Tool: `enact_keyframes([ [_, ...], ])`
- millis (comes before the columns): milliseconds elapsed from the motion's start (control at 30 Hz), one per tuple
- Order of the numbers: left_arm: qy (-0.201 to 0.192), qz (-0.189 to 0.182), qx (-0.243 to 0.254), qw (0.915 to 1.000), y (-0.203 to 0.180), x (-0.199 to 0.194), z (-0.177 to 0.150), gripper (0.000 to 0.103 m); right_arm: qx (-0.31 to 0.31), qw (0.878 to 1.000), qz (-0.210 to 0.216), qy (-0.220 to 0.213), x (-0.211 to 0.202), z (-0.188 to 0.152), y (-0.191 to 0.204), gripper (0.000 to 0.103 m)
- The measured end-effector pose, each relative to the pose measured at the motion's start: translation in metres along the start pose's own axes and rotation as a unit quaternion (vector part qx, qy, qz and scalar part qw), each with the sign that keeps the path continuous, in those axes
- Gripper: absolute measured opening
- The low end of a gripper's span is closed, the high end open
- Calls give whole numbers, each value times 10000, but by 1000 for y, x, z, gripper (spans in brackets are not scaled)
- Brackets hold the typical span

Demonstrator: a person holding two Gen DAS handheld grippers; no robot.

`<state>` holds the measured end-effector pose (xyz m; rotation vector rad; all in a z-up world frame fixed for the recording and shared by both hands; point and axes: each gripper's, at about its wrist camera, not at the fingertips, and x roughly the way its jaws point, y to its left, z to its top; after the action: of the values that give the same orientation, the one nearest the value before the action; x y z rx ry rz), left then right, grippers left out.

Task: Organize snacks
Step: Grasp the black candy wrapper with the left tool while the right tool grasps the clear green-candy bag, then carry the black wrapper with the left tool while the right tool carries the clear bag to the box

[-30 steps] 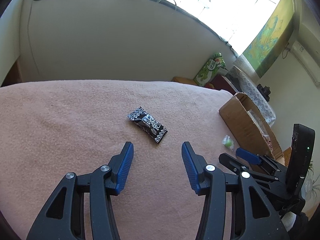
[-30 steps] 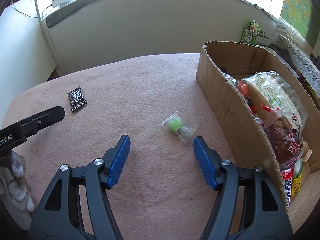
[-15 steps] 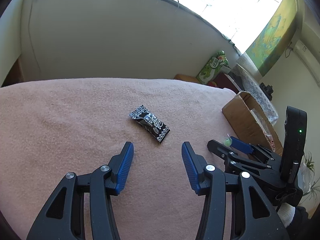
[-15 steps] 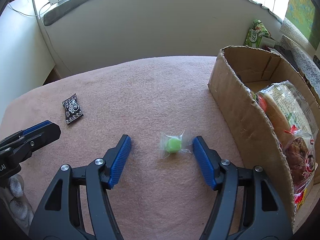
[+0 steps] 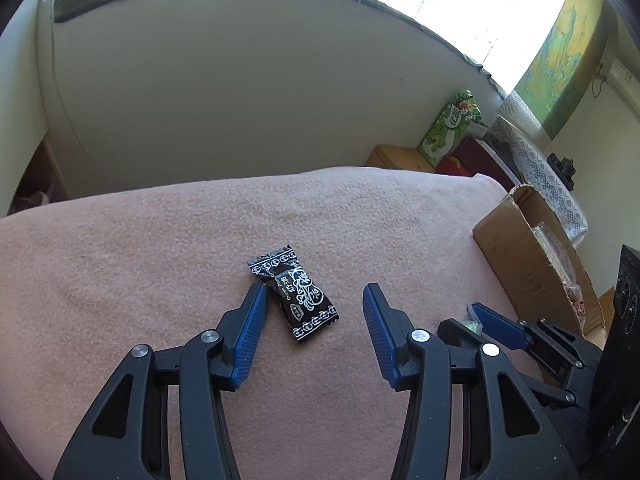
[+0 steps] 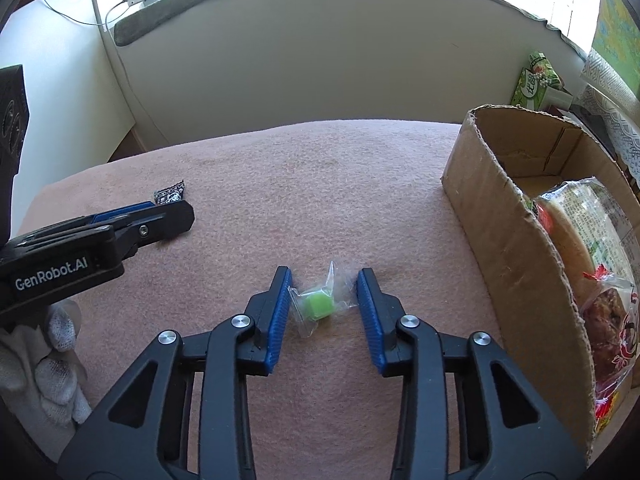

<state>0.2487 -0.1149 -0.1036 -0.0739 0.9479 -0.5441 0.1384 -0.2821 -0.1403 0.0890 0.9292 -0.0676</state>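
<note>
A black snack packet (image 5: pixel 294 292) with white print lies on the pink cloth (image 5: pixel 140 256). My left gripper (image 5: pixel 313 292) straddles it with its jaws closing. The left pad is at the packet's edge and the right pad stands apart. In the right wrist view a green candy (image 6: pixel 317 306) in a clear wrapper sits between the fingers of my right gripper (image 6: pixel 323 276). Those jaws are closing too, and the pads just reach the wrapper's edges. A cardboard box (image 6: pixel 500 240) stands to the right, holding wrapped bread packs (image 6: pixel 580 232).
The left gripper's finger (image 6: pixel 160 216) and a white-gloved hand (image 6: pixel 52 352) fill the right wrist view's left side. A green carton (image 5: pixel 452 128) stands beyond the table's far right corner. A cream wall runs behind the far edge.
My left gripper moved forward so the black packet now lies between its fingers. The right gripper's jaws narrowed a lot around the green candy, and the wrapper has buckled.
</note>
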Motion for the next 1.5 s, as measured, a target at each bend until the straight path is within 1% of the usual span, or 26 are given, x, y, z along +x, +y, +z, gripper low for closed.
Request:
enact_keyframes([
  [33,-2,102,49,9999,-2,2,0,35,-37,10000,10,-1,0,0,1,35],
  [67,3,211,122,9997,-3,4,0,25,-67,10000,14,-2,0,0,2,35],
  [100,-17,300,214,9993,-4,4,-1,21,-86,10000,29,-3,-1,-1,4,34],
  [200,-15,430,371,9984,-6,3,-4,16,-113,9999,105,-6,-2,-1,3,32],
  [300,-17,486,418,9979,-6,3,-6,15,-92,9997,204,-15,-3,-2,2,29],
  [433,-36,494,418,9979,-6,1,-7,15,-96,9995,308,-13,-6,-4,1,28],
  [700,-141,448,242,9986,1,-14,-10,14,-28,9989,447,-100,-17,-12,-1,26],
  [1033,-345,378,279,9983,-7,-43,-17,14,-76,9967,686,-426,-54,-16,-1,25],
  [1233,-528,229,408,9975,-27,-62,-16,14,-110,9941,788,-734,-94,-18,-8,23],
  [1400,-675,29,536,9963,-58,-76,-13,14,-89,9921,822,-947,-122,-21,-22,23],
  [1500,-736,-84,642,9952,-81,-80,-10,14,-88,9915,763,-1050,-136,-24,-35,23],
])
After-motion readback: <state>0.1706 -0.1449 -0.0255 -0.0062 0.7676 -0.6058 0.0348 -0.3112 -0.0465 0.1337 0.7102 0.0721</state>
